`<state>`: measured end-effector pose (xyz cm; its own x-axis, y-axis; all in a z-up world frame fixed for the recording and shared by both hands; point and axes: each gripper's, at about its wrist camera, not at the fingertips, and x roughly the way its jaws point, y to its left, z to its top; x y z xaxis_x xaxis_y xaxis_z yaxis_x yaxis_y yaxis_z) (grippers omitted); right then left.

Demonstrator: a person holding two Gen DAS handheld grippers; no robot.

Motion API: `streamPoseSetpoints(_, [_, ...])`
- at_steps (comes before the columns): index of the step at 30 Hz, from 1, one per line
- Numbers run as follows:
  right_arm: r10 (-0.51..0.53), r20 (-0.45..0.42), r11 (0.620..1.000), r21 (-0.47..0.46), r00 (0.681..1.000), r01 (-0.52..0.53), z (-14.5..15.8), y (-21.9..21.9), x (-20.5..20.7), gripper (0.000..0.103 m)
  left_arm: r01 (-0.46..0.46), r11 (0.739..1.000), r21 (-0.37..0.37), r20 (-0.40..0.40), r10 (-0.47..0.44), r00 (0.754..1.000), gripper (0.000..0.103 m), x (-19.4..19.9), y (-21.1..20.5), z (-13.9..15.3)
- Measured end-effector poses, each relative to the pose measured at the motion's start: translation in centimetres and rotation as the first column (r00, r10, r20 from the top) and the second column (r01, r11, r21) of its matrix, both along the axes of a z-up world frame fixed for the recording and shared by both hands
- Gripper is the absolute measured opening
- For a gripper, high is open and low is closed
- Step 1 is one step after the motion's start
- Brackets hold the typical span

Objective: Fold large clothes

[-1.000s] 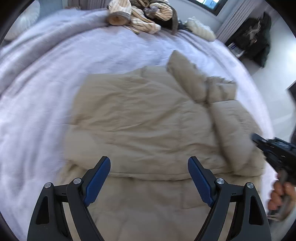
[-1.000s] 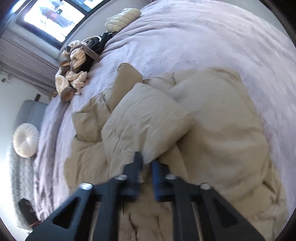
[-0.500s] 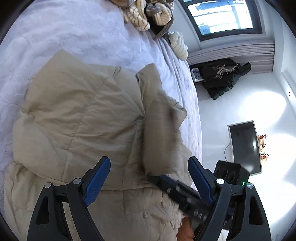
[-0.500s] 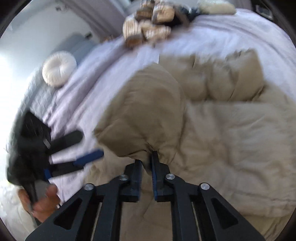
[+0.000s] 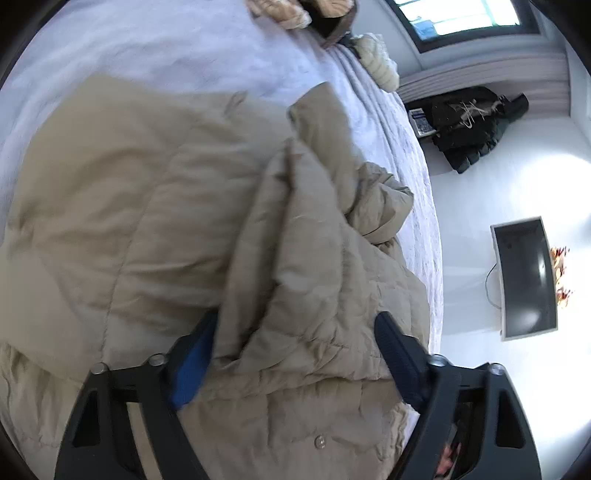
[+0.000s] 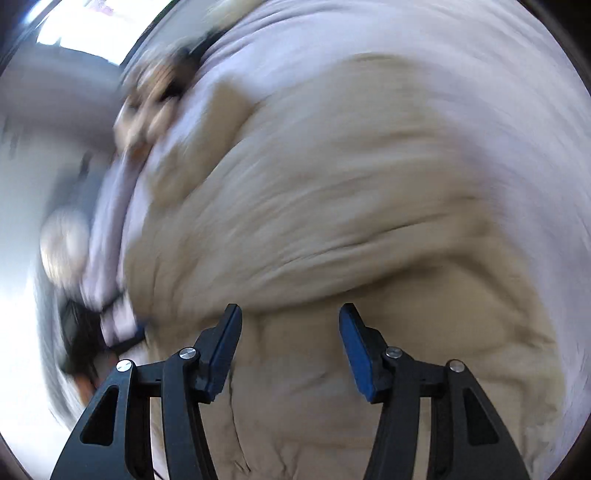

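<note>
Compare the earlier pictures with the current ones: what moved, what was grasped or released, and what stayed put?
The right tongs, earlier pinching the beige padded coat's sleeve, carried it across and are opening, nothing between them. The left tongs, earlier wide open, are closing around that sleeve fold. The lilac bedspread and far clothes pile stayed.

Left tongs [image 5: 295,354] closing, angled downward; right tongs [image 6: 290,350] opening, empty.
</note>
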<state>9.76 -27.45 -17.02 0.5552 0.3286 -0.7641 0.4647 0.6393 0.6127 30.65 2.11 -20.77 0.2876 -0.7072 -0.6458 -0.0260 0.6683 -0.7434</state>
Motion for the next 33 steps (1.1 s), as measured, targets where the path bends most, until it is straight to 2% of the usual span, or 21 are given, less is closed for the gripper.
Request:
streamPoseSetpoints(1, [-0.056, 0.02, 0.998, 0.029, 0.998, 0.055, -0.2, -1.3, -0.3, 0.059, 0.019, 1.0, 0.004, 0.015, -0.019, 1.0, 0.047, 0.0, -0.4, 0.3])
streamPoseSetpoints(2, [-0.108, 0.038, 0.993, 0.055, 0.993, 0.106, -0.3, -2.6, -0.6, 0.059, 0.036, 0.999, 0.012, 0.026, -0.037, 0.999, 0.023, 0.0, -0.6, 0.7])
streamPoseSetpoints(3, [-0.158, 0.053, 0.984, 0.091, 0.986, 0.153, -0.6, -3.6, -0.7, 0.059, 0.052, 0.998, 0.03, 0.043, -0.053, 0.998, 0.015, -0.1, -0.8, 1.1])
streamPoseSetpoints(4, [-0.195, 0.059, 0.975, 0.122, 0.979, 0.187, -0.9, -4.3, -0.7, 0.051, 0.057, 0.997, 0.051, 0.065, -0.06, 0.996, 0.015, -0.4, -0.8, 1.6])
streamPoseSetpoints(5, [-0.22, 0.056, 0.968, 0.14, 0.974, 0.21, -1.1, -4.7, -0.6, 0.021, 0.054, 0.997, 0.061, 0.083, -0.059, 0.995, 0.015, -0.6, -0.6, 2.0])
streamPoseSetpoints(6, [-0.223, 0.052, 0.966, 0.147, 0.974, 0.213, -1.2, -5.0, -0.5, 0.01, 0.051, 0.997, 0.065, 0.102, -0.057, 0.993, 0.015, -1.2, -0.3, 2.4])
streamPoseSetpoints(8, [-0.181, 0.072, 0.977, 0.125, 0.981, 0.171, -0.9, -4.5, -0.2, 0.009, 0.027, 0.996, 0.083, 0.113, -0.036, 0.993, 0.015, -2.4, 1.0, 2.3])
streamPoseSetpoints(11, [-0.078, 0.051, 0.996, 0.034, 0.996, 0.077, -1.3, -2.8, 0.3, 0.009, -0.003, 0.991, 0.134, 0.054, -0.005, 0.999, 0.015, -2.6, 2.4, -0.1])
streamPoseSetpoints(13, [-0.052, 0.018, 0.999, 0.004, 0.998, 0.052, -2.5, -1.9, 1.2, 0.009, -0.009, 0.986, 0.169, 0.016, 0.006, 1.0, 0.015, -2.1, 2.7, -1.9])
streamPoseSetpoints(15, [-0.061, 0.008, 0.998, 0.007, 0.998, 0.061, -3.6, -1.8, 1.5, 0.009, -0.009, 0.985, 0.174, 0.004, 0.008, 1.0, 0.015, -1.9, 2.5, -2.2])
streamPoseSetpoints(19, [-0.071, 0.005, 0.997, 0.002, 0.997, 0.071, -3.9, -1.7, 2.0, 0.009, 0.008, 0.969, 0.249, 0.024, -0.014, 1.0, 0.019, -2.1, 2.6, -0.3])
streamPoseSetpoints(24, [-0.057, 0.005, 0.998, -0.02, 0.998, 0.057, -3.4, -2.2, 1.2, 0.009, -0.038, 0.914, 0.404, 0.091, 0.001, 0.996, 0.019, -3.3, 4.9, 3.6])
streamPoseSetpoints(27, [-0.038, -0.002, 0.999, -0.002, 0.999, 0.038, -2.8, -2.3, 0.5, 0.013, -0.048, 0.924, 0.379, 0.136, -0.005, 0.991, 0.019, -3.3, 5.0, 5.5])
streamPoseSetpoints(30, [0.029, -0.011, 0.999, 0.036, 1.0, -0.029, -1.9, -1.7, 0.4, 0.032, -0.017, 0.923, 0.384, 0.161, -0.048, 0.986, 0.019, -2.0, 2.2, 5.4])
streamPoseSetpoints(31, [0.068, 0.002, 0.997, 0.041, 0.998, -0.068, -1.0, -1.3, 0.2, 0.043, -0.004, 0.912, 0.41, 0.157, -0.066, 0.985, 0.019, -1.4, 0.9, 4.9])
streamPoseSetpoints(32, [0.105, 0.035, 0.993, 0.054, 0.994, -0.107, 0.0, -0.9, 0.0, 0.047, 0.001, 0.899, 0.438, 0.153, -0.076, 0.985, 0.019, -1.1, 0.1, 4.4])
streamPoseSetpoints(33, [0.128, 0.075, 0.988, 0.078, 0.989, -0.134, 0.8, -0.8, -0.2, 0.052, -0.001, 0.871, 0.491, 0.147, -0.082, 0.986, 0.019, -0.6, -1.1, 3.5])
